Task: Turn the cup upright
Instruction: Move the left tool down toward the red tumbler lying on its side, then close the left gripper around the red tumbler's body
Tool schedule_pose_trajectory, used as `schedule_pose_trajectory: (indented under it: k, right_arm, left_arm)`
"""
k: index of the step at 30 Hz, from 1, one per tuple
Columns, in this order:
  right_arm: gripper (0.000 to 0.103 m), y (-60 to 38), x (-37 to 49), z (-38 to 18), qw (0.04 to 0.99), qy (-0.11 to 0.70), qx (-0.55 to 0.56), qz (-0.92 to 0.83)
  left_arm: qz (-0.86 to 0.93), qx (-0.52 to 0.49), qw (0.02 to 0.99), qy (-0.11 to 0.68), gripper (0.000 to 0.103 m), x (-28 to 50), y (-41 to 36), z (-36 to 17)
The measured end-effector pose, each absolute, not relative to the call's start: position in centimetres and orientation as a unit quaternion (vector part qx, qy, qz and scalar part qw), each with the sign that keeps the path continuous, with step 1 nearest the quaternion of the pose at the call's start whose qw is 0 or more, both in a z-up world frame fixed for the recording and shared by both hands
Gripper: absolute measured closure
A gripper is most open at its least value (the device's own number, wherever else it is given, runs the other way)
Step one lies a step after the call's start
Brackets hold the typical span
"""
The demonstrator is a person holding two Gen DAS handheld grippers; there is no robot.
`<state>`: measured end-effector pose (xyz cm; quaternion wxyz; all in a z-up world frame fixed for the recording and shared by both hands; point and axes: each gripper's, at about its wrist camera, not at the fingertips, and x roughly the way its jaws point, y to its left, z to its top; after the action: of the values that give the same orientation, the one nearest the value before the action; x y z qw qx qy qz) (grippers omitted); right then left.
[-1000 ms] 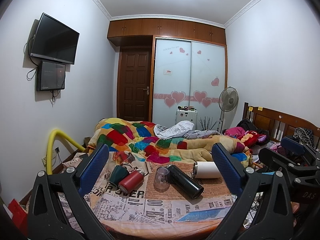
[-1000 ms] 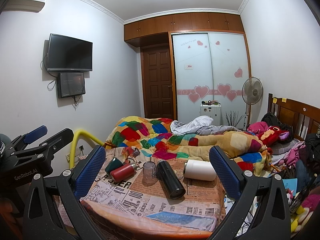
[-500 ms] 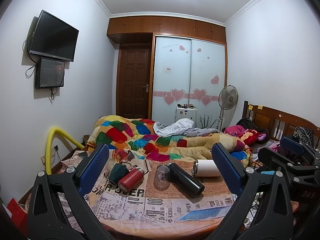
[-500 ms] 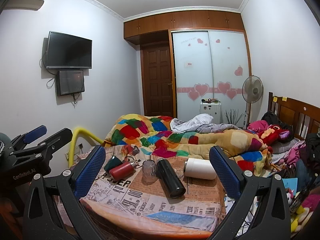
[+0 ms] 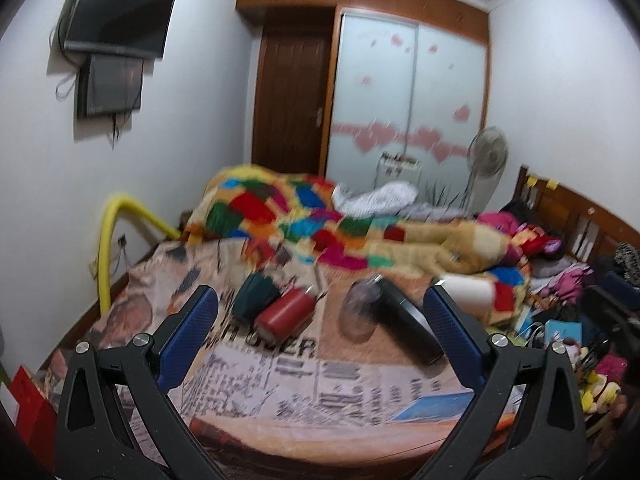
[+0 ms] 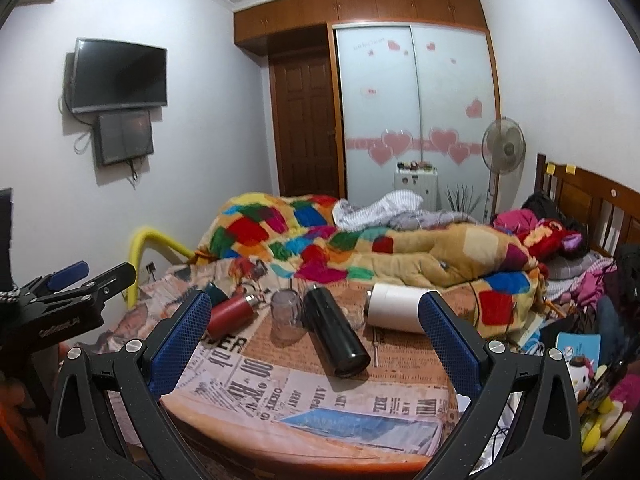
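Observation:
Several cups lie on a newspaper-print cloth: a dark green cup (image 5: pixel 256 298) (image 6: pixel 214 294), a red flask (image 5: pixel 286 314) (image 6: pixel 230 314), a clear glass (image 5: pixel 358 312) (image 6: pixel 286 312) standing mouth down, a black flask (image 5: pixel 408 326) (image 6: pixel 334 330) and a white cup (image 5: pixel 468 292) (image 6: pixel 394 308); all but the glass lie on their sides. My left gripper (image 5: pixel 320 322) is open and empty, short of the cups. My right gripper (image 6: pixel 316 330) is open and empty, also short of them. The left gripper's body shows at the left of the right wrist view (image 6: pixel 68 300).
The cloth covers a round table (image 6: pixel 320 440) set against a bed with a patchwork quilt (image 6: pixel 312 240). A yellow tube (image 6: pixel 160 240) stands left. Clutter and toys (image 6: pixel 592 400) lie right. A headboard (image 6: pixel 592 200) and a fan (image 6: pixel 502 148) stand behind.
Both grippers have moved forward and tilted down toward the table, so the cups look larger. The left wrist view is blurred by motion. Nothing on the table has moved.

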<state>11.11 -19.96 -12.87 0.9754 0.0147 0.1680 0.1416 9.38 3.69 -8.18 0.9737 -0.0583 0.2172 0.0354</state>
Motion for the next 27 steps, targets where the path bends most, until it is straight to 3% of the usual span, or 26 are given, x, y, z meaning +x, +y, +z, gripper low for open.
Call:
schedule_pose_trajectory:
  k: [8,15,21,27]
  right_arm:
    - [0.000,-19.7,15.5,-16.2,0.965,0.235,0.015,0.120]
    - [0.000,-19.1,19.2,-18.3,0.954,0.281,0.012,0.107]
    - [0.000,-18.4,21.1,-19.1,0.949,0.299,0.006,0.104]
    - [0.000,-17.7,22.0,-19.7,0.947,0.303,0.002,0.106]
  left_arm:
    - [0.042,-0.041,0.942,0.331,0.001,18.2,8.1,-14.7]
    - [0.014,-0.014,0.911,0.413,0.025,26.2,10.0,-20.1]
    - [-0.028,-0.001,0.889,0.457,0.034,30.7,9.9,-23.2]
    - [-0.049,0.016,0.876,0.480,0.034,32.9,9.3,-24.1]
